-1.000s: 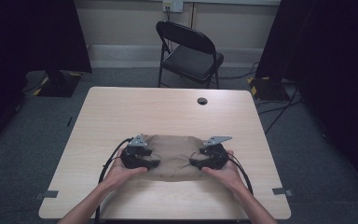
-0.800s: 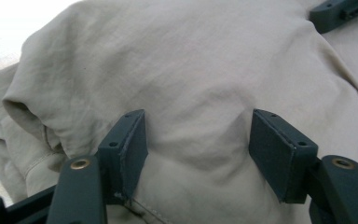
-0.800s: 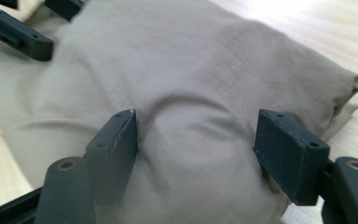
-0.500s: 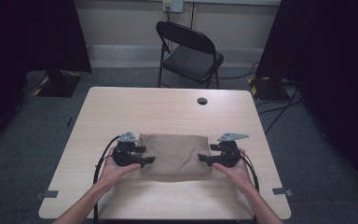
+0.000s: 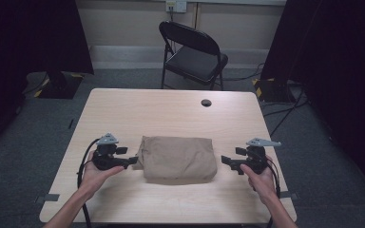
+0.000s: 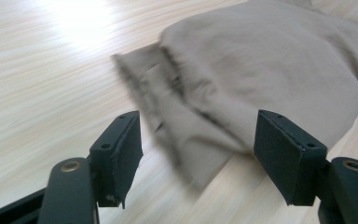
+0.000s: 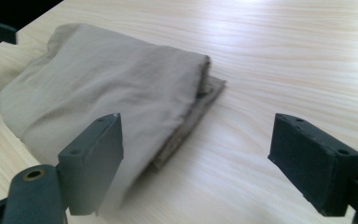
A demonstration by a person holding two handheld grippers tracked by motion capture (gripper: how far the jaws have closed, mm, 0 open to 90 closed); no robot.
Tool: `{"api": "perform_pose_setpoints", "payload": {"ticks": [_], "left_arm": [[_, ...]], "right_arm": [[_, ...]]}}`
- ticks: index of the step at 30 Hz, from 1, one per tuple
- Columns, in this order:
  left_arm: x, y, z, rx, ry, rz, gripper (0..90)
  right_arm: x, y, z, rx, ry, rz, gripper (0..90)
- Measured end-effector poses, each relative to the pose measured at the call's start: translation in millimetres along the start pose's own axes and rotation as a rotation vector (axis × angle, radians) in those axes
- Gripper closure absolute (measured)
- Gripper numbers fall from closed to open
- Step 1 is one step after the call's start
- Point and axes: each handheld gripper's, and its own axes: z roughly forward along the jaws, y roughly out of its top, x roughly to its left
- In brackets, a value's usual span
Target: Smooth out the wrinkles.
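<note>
Tan cloth (image 5: 178, 158) between both tools.

Matt tan cloth (image 5: 178, 158); table (image 5: 171, 109) — smooth, pale wood.

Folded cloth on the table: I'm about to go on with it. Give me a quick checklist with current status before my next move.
1. Left gripper free of the folded cloth: ok; its jaws have just been opening and the pads grip nothing, though it sits close to the cloth's left end.
2. Right gripper free of the cloth: ok; jaws have just been opening, empty, a gap to the cloth's right end.
3. Cloth lying flat on the table: ok; a compact bundle.
4. Edges aligned: not ok; a lower layer sticks out at both ends.
5. Cables away from the cloth: ok.
6. Fold neat underneath: cannot tell.
</note>
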Motion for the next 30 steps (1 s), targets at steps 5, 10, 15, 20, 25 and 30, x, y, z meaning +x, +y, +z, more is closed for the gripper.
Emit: {"api": "perform_pose_setpoints", "payload": {"ticks": [5, 10, 15, 20, 25, 30], "left_arm": [[5.6, -8.7, -15.6, -0.002, 0.05, -0.014, 32.3], [18.9, -26.8, -23.5, 0.067, 0.116, -0.025, 32.6], [32.4, -37.4, -20.6, 0.13, 0.176, -0.059, 32.1], [39.9, -43.3, -15.3, 0.18, 0.23, -0.076, 30.0], [41.3, -47.8, -11.9, 0.168, 0.276, -0.028, 28.4], [39.6, -51.7, -9.7, 0.134, 0.297, -0.021, 25.6]], "right_arm": [[-3.6, -12.2, -22.5, -0.012, -0.023, 0.008, 16.7], [-16.7, -26.5, -38.3, 0.01, -0.087, 0.041, 17.1], [-33.2, -39.3, -44.3, 0.06, -0.159, 0.074, 18.8], [-49.2, -45.4, -42.0, 0.099, -0.274, 0.09, 19.0], [-52.2, -46.6, -35.7, 0.149, -0.326, 0.081, 17.9], [-55.3, -51.7, -25.4, 0.206, -0.309, 0.071, 13.2]]}}
